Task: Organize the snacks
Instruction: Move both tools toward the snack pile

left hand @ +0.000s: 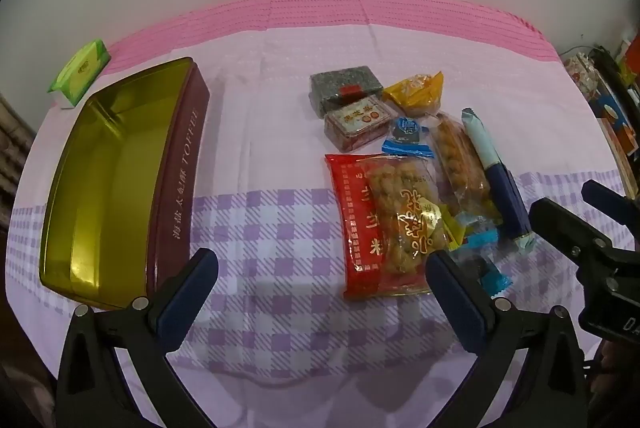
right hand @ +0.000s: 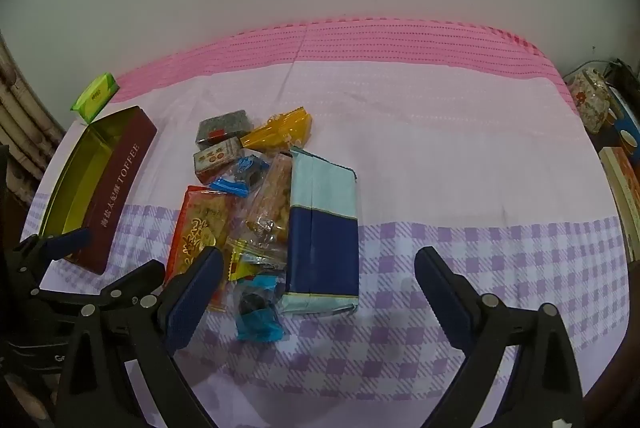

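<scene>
An open maroon toffee tin (left hand: 176, 163) with a gold inside lies empty at the left. To its right is a pile of snacks: a red packet (left hand: 356, 228), a dark grey block (left hand: 344, 85), a small red box (left hand: 356, 123), a yellow packet (left hand: 416, 91), a clear bag of fried pieces (left hand: 460, 163), blue-wrapped candies (left hand: 406, 135) and a navy and pale blue packet (right hand: 324, 224). My left gripper (left hand: 322, 258) hovers open over the cloth by the red packet's near end. My right gripper (right hand: 319, 256) hangs open above the navy packet, holding nothing.
A green tissue pack (left hand: 80, 71) lies behind the tin near the wall. The table wears a pink and lilac checked cloth (right hand: 460, 155), bare on its right half. A floral pot (right hand: 588, 99) and books stand past the right edge.
</scene>
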